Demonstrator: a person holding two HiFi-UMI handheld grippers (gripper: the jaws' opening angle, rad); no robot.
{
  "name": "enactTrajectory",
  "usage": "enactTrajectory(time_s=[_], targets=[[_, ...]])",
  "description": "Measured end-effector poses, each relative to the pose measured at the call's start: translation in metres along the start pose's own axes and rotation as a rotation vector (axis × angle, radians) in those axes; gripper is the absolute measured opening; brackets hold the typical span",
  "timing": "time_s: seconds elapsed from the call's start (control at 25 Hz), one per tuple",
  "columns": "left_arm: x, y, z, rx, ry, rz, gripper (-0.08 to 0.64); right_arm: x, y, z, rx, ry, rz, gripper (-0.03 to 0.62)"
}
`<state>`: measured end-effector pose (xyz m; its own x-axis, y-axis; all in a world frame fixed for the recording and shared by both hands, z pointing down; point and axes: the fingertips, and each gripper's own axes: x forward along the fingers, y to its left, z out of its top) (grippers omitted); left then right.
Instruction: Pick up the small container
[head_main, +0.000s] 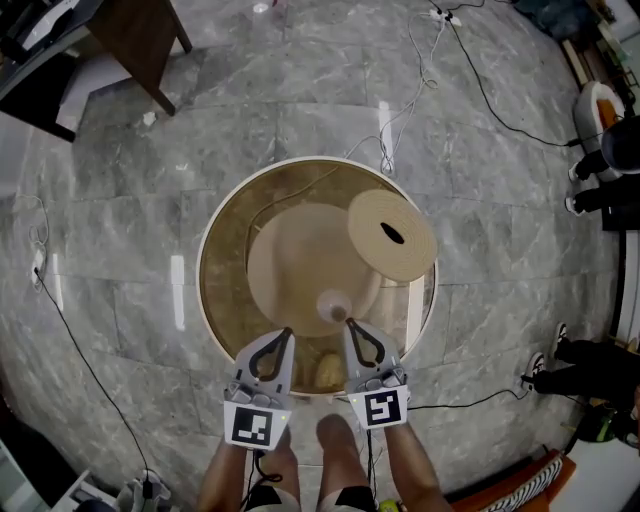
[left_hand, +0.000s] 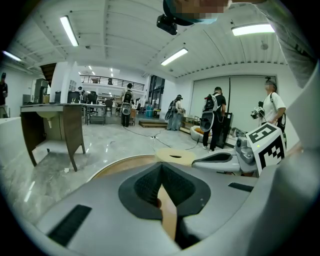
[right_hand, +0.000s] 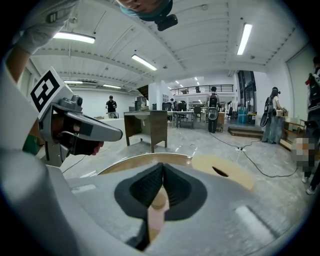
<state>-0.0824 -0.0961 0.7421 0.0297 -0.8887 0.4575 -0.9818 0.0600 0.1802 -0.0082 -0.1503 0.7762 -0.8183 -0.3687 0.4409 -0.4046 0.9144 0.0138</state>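
On the round glass-topped table (head_main: 222, 232) a small pale round container (head_main: 333, 305) stands near the front edge. My right gripper (head_main: 348, 322) is shut, with its tips just behind the container and nothing between them; I cannot tell whether they touch it. My left gripper (head_main: 288, 331) is a little to the left, also shut and empty. A tan disc with a dark slot (head_main: 392, 235) lies on the table's right side. In the left gripper view the jaws (left_hand: 161, 167) meet, and in the right gripper view (right_hand: 162, 166) they do too.
A dark wooden desk (head_main: 130, 40) stands at the far left, and cables (head_main: 470, 70) run over the grey marble floor behind the table. Several people stand far back in the hall (left_hand: 216, 117). The person's legs (head_main: 335, 460) are at the table's near edge.
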Motion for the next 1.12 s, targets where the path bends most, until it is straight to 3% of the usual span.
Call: enactTrajectory(time_s=[0.04, 0.08, 0.28, 1.12], targets=[[0.001, 0.001, -0.001, -0.001, 0.003, 0.000, 0.017, 0.002, 0.001, -0.003, 0.005, 0.000, 0.007, 0.010], [0.002, 0.002, -0.003, 0.002, 0.008, 0.000, 0.017, 0.005, 0.002, -0.006, 0.010, 0.004, 0.014, 0.067], [0.006, 0.006, -0.012, -0.012, 0.017, 0.006, 0.017, 0.019, 0.007, -0.028, 0.025, 0.030, 0.040, 0.136], [0.015, 0.024, -0.065, -0.061, 0.062, 0.037, 0.017, 0.059, 0.014, -0.077, 0.019, 0.039, 0.069, 0.156]])
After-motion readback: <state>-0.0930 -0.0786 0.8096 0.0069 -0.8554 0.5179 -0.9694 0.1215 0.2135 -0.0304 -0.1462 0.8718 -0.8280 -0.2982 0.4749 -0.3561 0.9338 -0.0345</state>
